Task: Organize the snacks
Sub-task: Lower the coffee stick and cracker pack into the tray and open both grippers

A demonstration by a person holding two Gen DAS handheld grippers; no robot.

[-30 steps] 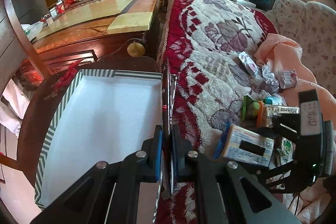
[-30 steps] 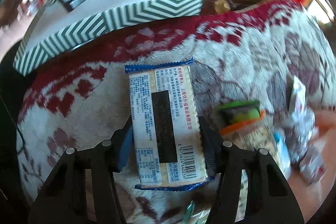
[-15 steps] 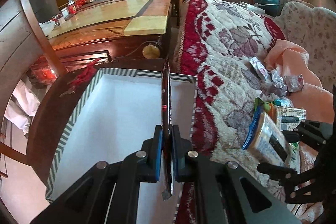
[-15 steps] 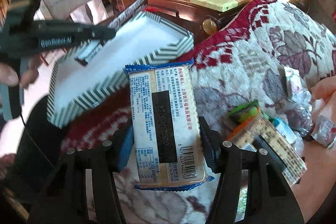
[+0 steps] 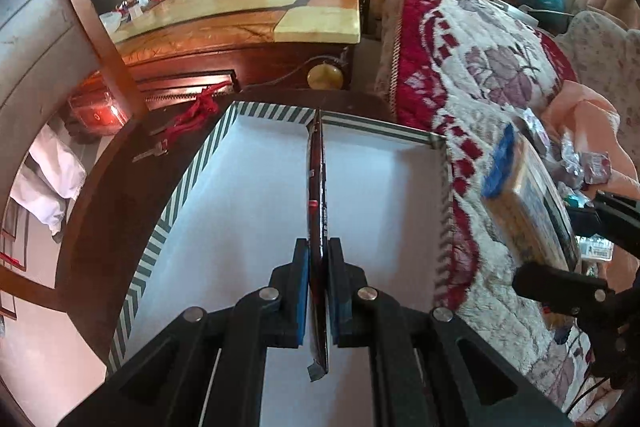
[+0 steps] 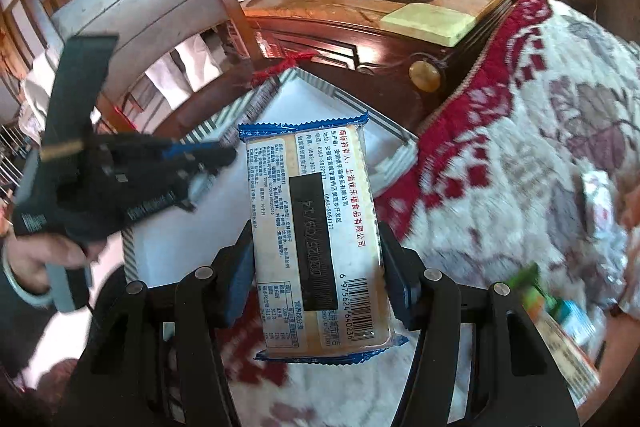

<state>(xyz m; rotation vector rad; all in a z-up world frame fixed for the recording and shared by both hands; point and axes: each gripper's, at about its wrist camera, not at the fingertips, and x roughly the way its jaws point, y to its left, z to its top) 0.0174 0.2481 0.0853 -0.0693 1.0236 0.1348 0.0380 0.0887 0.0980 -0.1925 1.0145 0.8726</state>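
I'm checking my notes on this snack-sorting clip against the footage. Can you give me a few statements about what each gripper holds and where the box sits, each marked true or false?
1. The right gripper is shut on a blue-edged cracker pack. True.
2. The left gripper is open with nothing between its fingers. False: it is shut on a thin dark packet, seen edge-on.
3. The striped box already holds several snacks. False: its visible white floor is bare.
4. More snack packets lie on the floral blanket. True.
5. The striped box sits on the blanket. False: it rests on a dark wooden table beside it.
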